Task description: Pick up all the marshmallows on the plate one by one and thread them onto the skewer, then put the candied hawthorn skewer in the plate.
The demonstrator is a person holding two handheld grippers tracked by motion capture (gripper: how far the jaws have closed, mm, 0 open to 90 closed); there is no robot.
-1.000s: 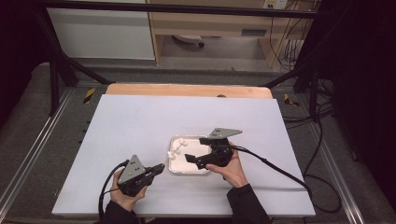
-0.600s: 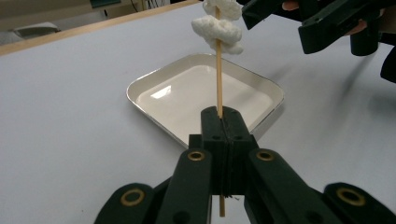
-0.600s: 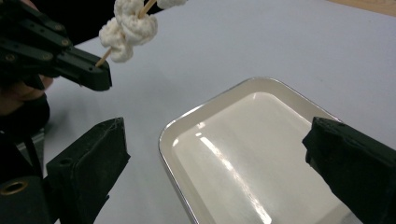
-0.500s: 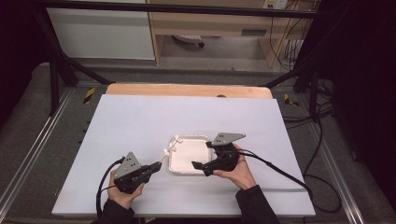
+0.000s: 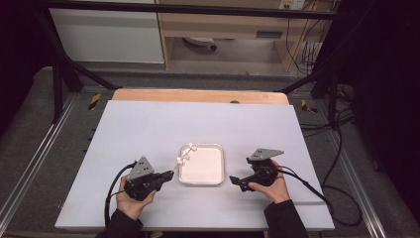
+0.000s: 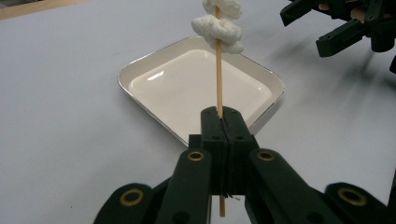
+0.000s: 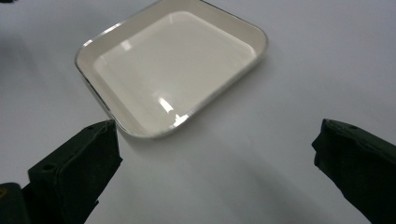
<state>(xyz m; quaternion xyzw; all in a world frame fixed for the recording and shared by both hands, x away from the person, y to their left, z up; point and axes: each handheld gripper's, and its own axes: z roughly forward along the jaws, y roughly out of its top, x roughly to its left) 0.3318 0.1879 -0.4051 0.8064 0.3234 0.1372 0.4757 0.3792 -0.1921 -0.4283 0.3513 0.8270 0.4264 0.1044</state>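
A thin wooden skewer (image 6: 218, 79) carries white marshmallow pieces (image 6: 217, 24) near its far end. My left gripper (image 6: 223, 114) is shut on the skewer's lower part and holds it out over the near-left corner of a white square tray (image 6: 140, 70). In the high view the left gripper (image 5: 170, 175) sits left of the tray (image 5: 208, 168), with the marshmallow pieces (image 5: 184, 156) above the tray's left rim. My right gripper (image 5: 235, 181) rests just right of the tray; its jaws have just been opening and stand wide with nothing between them. From the right gripper (image 7: 215, 128) the tray (image 7: 224, 60) looks bare.
A pale blue-grey mat (image 5: 148, 129) covers the table, with a wooden strip (image 5: 198, 95) along its far edge. Metal rails and dark frame posts flank the table. Cables (image 5: 302, 181) trail from the grippers toward the near and right sides.
My right gripper has drawn back from over the tray to the table just right of it, and its jaws have widened. The left gripper still holds the skewer in much the same spot.
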